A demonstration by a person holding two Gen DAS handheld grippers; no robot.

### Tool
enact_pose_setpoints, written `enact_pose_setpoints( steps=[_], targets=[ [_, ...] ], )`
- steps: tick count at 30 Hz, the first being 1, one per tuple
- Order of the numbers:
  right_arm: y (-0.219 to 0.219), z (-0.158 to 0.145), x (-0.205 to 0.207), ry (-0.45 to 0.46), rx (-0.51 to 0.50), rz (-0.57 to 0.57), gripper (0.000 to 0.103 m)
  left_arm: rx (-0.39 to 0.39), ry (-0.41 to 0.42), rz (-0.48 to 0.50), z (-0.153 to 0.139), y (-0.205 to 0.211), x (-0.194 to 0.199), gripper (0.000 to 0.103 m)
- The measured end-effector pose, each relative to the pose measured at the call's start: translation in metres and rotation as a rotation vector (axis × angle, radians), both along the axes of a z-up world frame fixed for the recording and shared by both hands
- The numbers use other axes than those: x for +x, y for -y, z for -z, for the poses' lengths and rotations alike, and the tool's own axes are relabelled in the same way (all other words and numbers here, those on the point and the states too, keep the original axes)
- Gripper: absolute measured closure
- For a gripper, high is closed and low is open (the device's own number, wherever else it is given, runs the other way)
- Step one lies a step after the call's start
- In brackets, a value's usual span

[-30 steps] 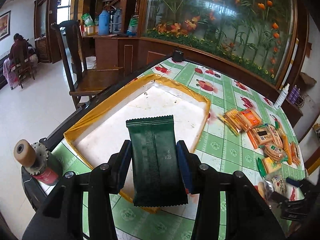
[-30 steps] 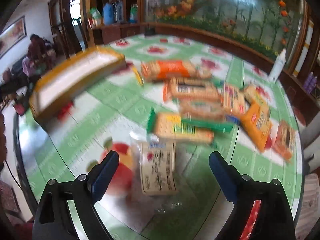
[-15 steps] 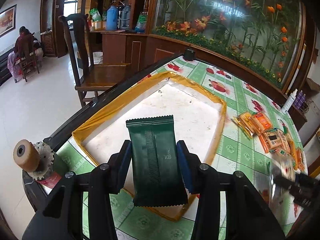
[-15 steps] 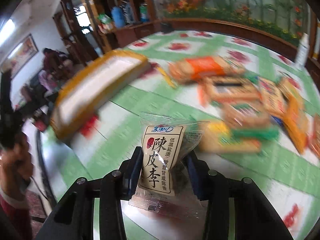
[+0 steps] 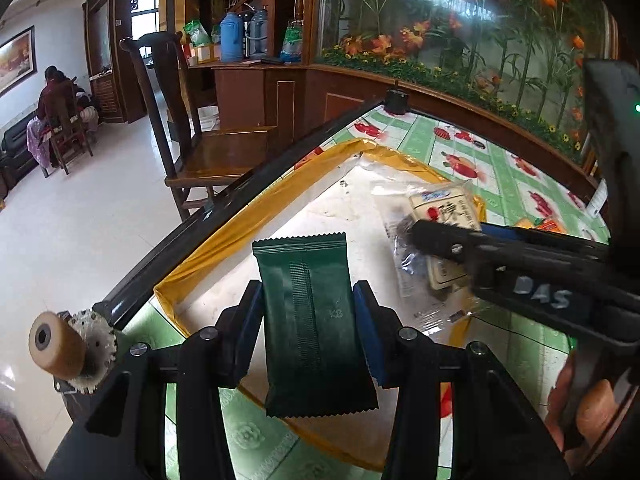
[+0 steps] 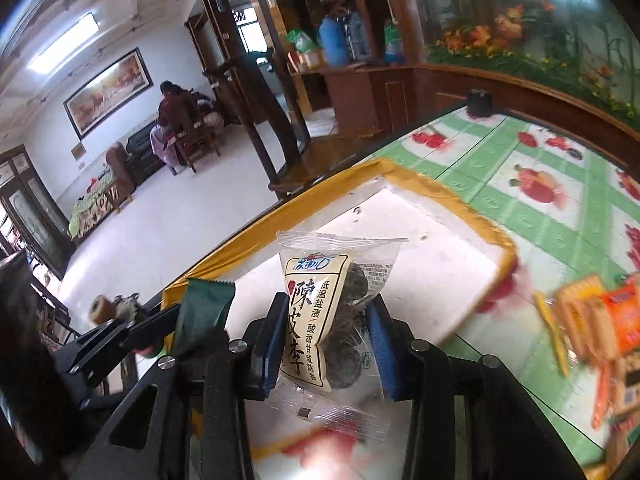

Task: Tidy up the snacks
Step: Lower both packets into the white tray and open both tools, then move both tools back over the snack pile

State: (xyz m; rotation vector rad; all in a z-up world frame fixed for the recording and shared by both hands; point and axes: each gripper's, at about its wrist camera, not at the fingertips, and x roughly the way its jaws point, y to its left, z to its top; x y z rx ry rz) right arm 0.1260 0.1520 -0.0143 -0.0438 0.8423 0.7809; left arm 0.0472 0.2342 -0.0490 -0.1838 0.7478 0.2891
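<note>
My left gripper [image 5: 307, 328] is shut on a dark green snack packet [image 5: 312, 320] and holds it above the near edge of the yellow-rimmed tray [image 5: 248, 220] with a white floor. My right gripper [image 6: 324, 344] is shut on a clear plum packet [image 6: 320, 312] with a cream label and holds it over the same tray [image 6: 440, 192]. In the left wrist view the right gripper and its packet [image 5: 444, 208] reach in from the right. In the right wrist view the left gripper with the green packet [image 6: 200, 312] sits at the lower left.
A pile of orange and brown snack packs [image 6: 600, 328] lies on the green checked tablecloth [image 6: 560, 200] right of the tray. A wooden chair [image 5: 192, 136] stands beyond the table's left edge. A brown roll [image 5: 56, 340] sits at the near left edge.
My right gripper closed on the plum packet, lifted it from the table and carried it left over the tray. My left gripper kept the green packet and shifted slightly over the tray.
</note>
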Motion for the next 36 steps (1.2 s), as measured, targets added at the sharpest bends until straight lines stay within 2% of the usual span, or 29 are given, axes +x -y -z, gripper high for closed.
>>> enact_pose_setpoints(
  steps=[2,5,8,9,10,12,16,20,23,29,36],
  targets=[
    [-0.004,0.006,0.005,-0.014,-0.012,0.01,0.059,0.004,-0.001,-0.01,0.0,-0.001,0.003,0.059],
    [0.008,0.004,0.003,-0.013,0.026,0.018,0.058,0.002,-0.022,-0.011,0.004,-0.003,0.009,0.057],
    [0.028,-0.008,-0.002,0.015,0.041,0.05,0.054,0.019,-0.037,-0.028,0.007,-0.002,0.014,0.037],
    [0.034,-0.011,-0.003,0.018,0.047,0.059,0.052,0.047,-0.053,-0.044,0.009,0.0,0.017,0.024],
    [0.041,-0.014,-0.005,0.021,0.053,0.067,0.051,0.067,-0.061,-0.051,0.01,0.002,0.018,0.021],
    [0.057,-0.02,-0.009,0.034,0.063,0.092,0.043,0.099,-0.078,-0.056,0.012,0.007,0.021,0.021],
    [0.09,-0.028,-0.021,0.051,0.09,0.132,0.041,0.118,-0.111,-0.048,0.016,0.013,0.023,0.021],
    [0.135,-0.03,-0.039,0.076,0.087,0.205,0.029,0.111,-0.091,-0.044,0.01,0.021,0.018,0.021],
    [0.171,-0.021,-0.046,0.059,0.086,0.269,0.029,0.099,-0.071,-0.024,0.001,0.032,0.015,0.021],
    [0.241,0.005,-0.058,0.005,0.062,0.41,0.029,0.095,-0.043,0.081,-0.012,0.077,0.015,0.02],
    [0.294,0.034,-0.073,-0.055,0.029,0.495,0.024,0.11,-0.087,0.25,-0.001,0.14,0.027,0.02]
  ],
)
